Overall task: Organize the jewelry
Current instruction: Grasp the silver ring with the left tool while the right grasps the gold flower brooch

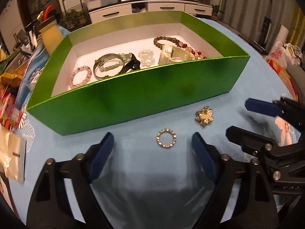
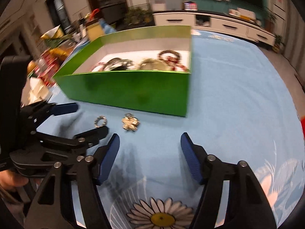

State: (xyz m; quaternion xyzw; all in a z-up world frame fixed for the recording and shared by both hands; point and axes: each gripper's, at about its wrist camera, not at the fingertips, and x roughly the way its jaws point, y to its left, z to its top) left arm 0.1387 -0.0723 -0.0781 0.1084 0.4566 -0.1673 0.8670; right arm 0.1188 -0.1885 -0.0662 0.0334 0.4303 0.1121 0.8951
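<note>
Left gripper (image 1: 152, 148) wide, empty, ring (image 1: 166, 138) flat on cloth (image 1: 133, 126) between its tips; right gripper (image 2: 149, 152) wide, empty, brooch (image 2: 130, 124) ahead-left. Risk: pads skidding over thin ring, flicking it against box (image 1: 133, 93)

Ahead of the left claw (image 1: 152, 150) only the ring (image 1: 166, 138) lies on open bench (image 1: 133, 131) before the tall near wall of the green box (image 1: 133, 93) blocks the way, while the brooch (image 1: 204, 115) and the right claw (image 2: 150, 152) crowd its right side.
</note>
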